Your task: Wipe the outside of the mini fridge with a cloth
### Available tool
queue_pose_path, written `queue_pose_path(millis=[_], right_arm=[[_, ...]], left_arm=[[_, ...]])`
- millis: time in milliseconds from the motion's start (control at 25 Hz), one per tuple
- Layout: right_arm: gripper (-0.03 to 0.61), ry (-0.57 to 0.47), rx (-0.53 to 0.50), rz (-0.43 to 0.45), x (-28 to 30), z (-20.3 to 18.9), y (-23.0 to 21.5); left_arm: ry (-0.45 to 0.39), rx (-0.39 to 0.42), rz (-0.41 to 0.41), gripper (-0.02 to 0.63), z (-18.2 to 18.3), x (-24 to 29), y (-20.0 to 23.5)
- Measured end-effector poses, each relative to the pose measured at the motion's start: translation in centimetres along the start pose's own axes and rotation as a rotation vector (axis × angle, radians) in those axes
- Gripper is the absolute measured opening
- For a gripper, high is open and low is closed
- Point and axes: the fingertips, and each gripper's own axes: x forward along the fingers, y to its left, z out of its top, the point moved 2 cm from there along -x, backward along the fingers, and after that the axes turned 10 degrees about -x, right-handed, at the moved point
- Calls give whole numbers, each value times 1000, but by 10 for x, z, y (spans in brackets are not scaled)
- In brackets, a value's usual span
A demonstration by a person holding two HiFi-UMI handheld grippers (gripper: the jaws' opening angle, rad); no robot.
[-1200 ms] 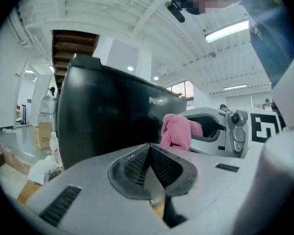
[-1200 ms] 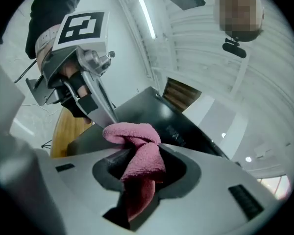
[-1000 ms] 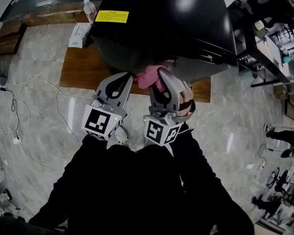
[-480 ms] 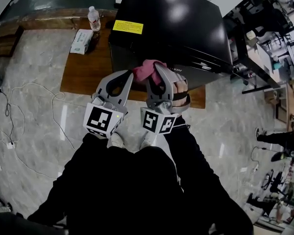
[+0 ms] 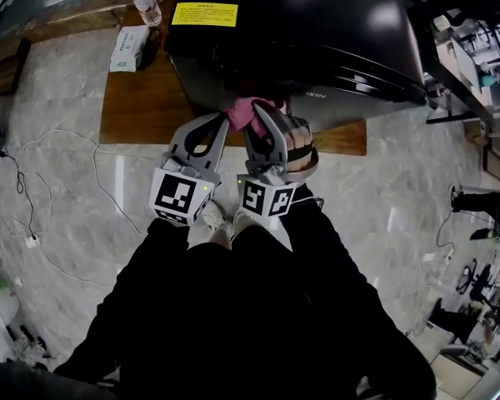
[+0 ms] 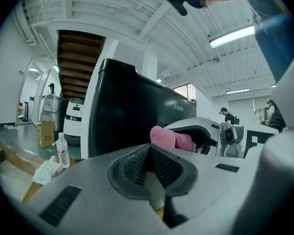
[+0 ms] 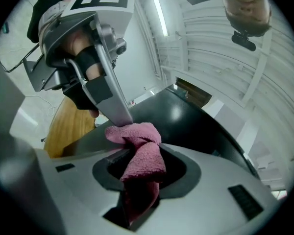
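From where I stand, the person leans over the black mini fridge (image 5: pixel 317 23), which sits on a low wooden tabletop (image 5: pixel 142 107), with a water bottle (image 5: pixel 147 5) and a tissue pack (image 5: pixel 129 47) off at its far left corner. The right tongs (image 5: pixel 254 108) are clamped on a bunched pink cloth (image 5: pixel 242 117), which bulges up from between the pads in the right gripper view. The left tongs (image 5: pixel 222 123) are pressed together with nothing between them, and their tip lies right against the cloth from the left side. The cloth sits at the lower edge of the fridge's near face, straight ahead of the right tongs. I cannot tell whether it actually presses on the panel or rides just beside it. That face runs long from side to side across the person's front, so I would judge the coming wipe to be a sideways sweep along it, led by the right hand, which alone carries the cloth and is nearer to the panel.
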Motion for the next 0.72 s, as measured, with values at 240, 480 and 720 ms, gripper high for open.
queue_pose_path(millis=[240,480,720], right_arm=[[137,-1,18,80,8,-28,72],[137,35,36,192,14,-52,147],[138,82,68,279,16,-78,221]], left_arm=[[59,-45,51,6,-65,16,25],[125,-179,76,6,-141,27,52],[225,-222,111,6,-207,40,69]])
